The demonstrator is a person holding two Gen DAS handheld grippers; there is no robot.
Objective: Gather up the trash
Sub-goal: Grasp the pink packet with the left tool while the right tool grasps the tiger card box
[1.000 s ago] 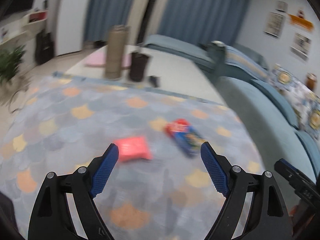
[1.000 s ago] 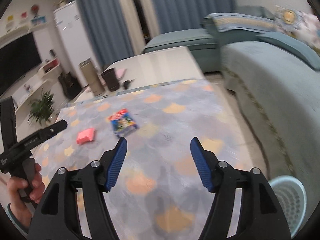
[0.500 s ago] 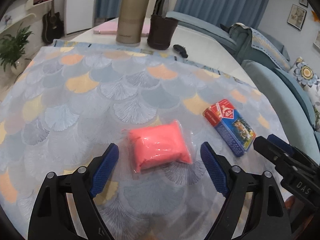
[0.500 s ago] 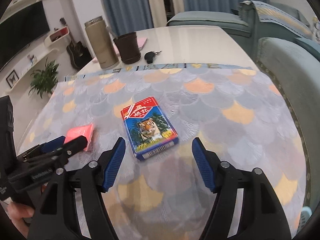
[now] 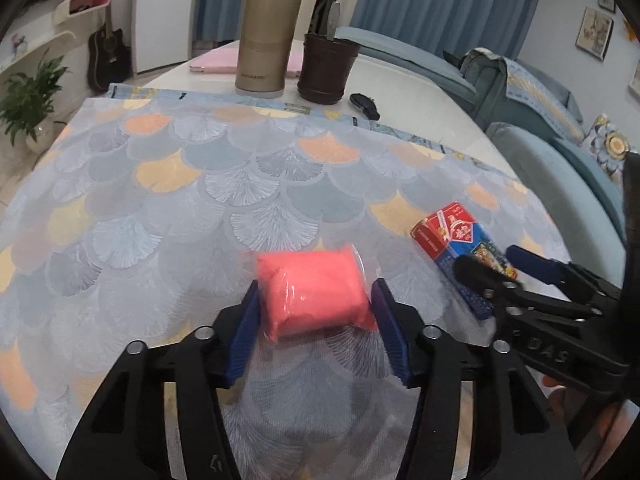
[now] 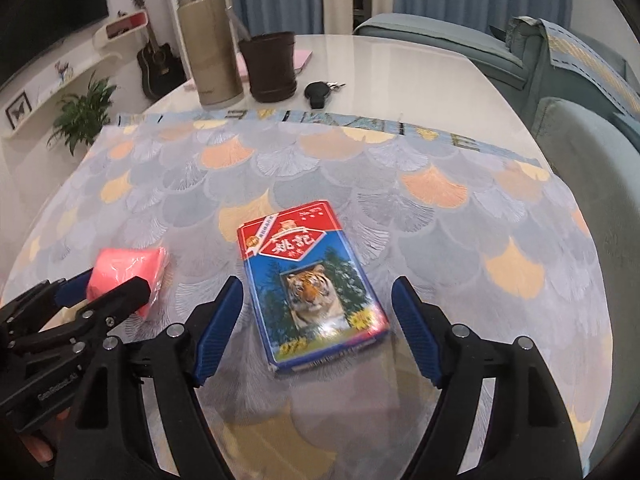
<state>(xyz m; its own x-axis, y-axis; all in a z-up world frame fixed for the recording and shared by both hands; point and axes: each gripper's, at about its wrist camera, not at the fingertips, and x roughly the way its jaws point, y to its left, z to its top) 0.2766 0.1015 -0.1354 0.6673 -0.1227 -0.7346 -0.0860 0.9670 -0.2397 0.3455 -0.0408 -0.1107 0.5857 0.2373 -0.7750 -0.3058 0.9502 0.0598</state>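
A pink plastic-wrapped packet [image 5: 314, 290] lies on the scale-patterned tablecloth [image 5: 240, 184]. My left gripper [image 5: 316, 316] is shut on it, blue pads touching both its sides; it also shows in the right wrist view [image 6: 128, 270]. A red and blue card box with a tiger picture [image 6: 310, 284] lies flat to its right. My right gripper [image 6: 316, 324] is open, its fingers either side of the box's near half, not touching. In the left wrist view the box [image 5: 456, 244] is partly hidden behind the right gripper's fingers [image 5: 536, 270].
At the table's far end stand a gold thermos [image 5: 270, 32] and a dark brown cup [image 5: 326, 66], with a black key fob [image 5: 364, 105] and a pink book [image 5: 218, 62]. A blue-green sofa [image 6: 592, 128] runs along the right.
Both grippers came down and forward to the table. The left gripper closed on the pink packet. The right gripper moved over the card box and stays open.
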